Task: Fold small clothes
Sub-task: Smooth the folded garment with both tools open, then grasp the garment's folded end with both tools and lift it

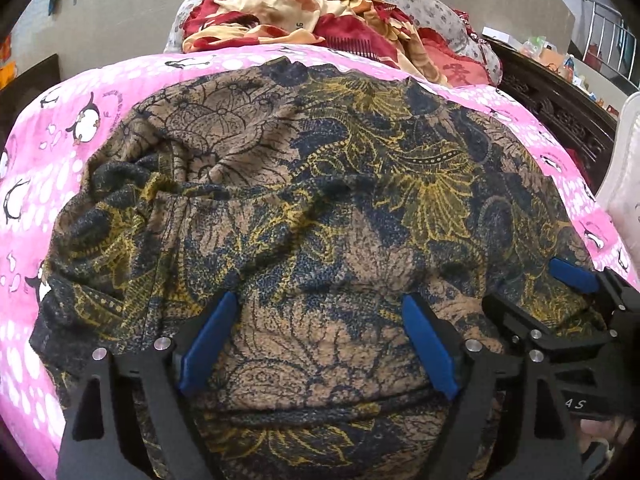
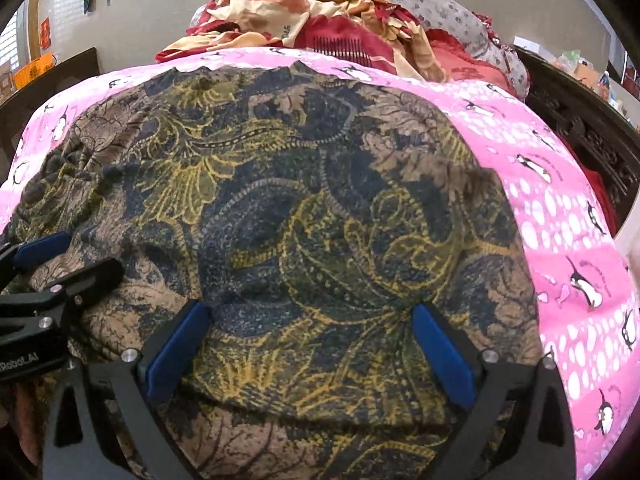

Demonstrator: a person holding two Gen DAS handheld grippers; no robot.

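A brown, navy and yellow floral garment lies spread on a pink penguin-print bedsheet. It also fills the right wrist view. Its left part is bunched in folds. My left gripper is open over the garment's near edge, blue pads wide apart, nothing between them. My right gripper is open just to its right, also over the near edge. The right gripper's fingers show in the left wrist view. The left gripper's fingers show at the left of the right wrist view.
A heap of red, orange and cream bedding and a floral pillow lie at the far end of the bed. A dark carved wooden bedframe runs along the right. A grey wall is behind.
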